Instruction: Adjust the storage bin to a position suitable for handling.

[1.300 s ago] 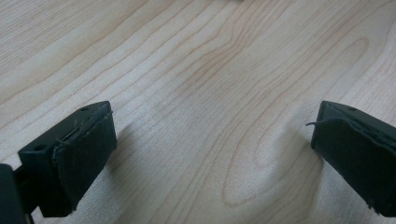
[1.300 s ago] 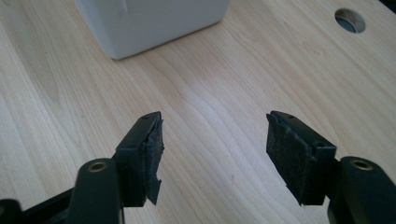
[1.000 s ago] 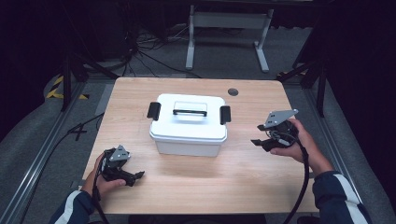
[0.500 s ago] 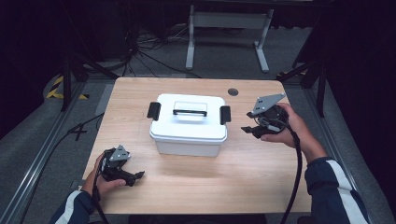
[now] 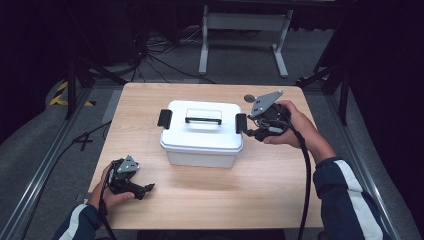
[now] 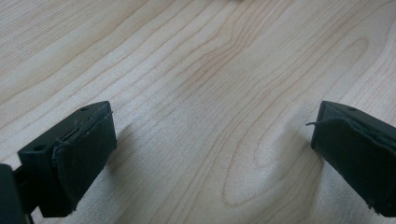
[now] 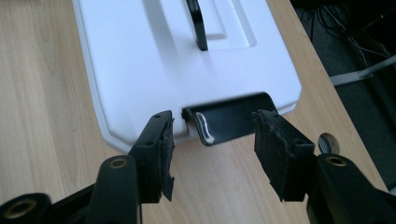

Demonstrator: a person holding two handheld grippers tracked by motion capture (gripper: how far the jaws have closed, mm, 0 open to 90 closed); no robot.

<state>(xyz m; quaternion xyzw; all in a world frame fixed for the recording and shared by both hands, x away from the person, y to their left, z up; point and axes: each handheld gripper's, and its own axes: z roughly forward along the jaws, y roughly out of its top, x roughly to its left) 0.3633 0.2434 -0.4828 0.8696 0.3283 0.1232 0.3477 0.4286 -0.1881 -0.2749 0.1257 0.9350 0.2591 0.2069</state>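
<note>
Dark floor and tangled cables surrounded a pale wooden desk [image 5: 280,200], with a grey metal frame [image 5: 245,30] standing on the floor beyond its far edge. Near the middle of the desk sat a white plastic box [image 5: 202,134] with its lid on, a black handle [image 5: 203,120] lying flat in a recess on top and a black latch at each short end: the left latch [image 5: 164,118] and the right latch [image 5: 241,122]. A small round grey disc [image 5: 249,98] lay on the desk behind the box's right end.

On the high view the right claw [image 5: 250,133] was held by the person's right hand [image 5: 292,127] just beside the box's right end, its tips pointing at the right latch. In the right gripper view the right latch [image 7: 229,121] lay between the two jaws and a little ahead of them; the pads did not press on it, and a gap showed on each side. The jaws had just been closing, yet they stood apart, with nothing gripped.

At the near left corner of the desk the left claw [image 5: 142,189] rested low in the person's left hand [image 5: 112,192], well apart from the box. The left gripper view showed its jaws wide apart over bare wood grain [image 6: 210,116], with nothing between them.
</note>
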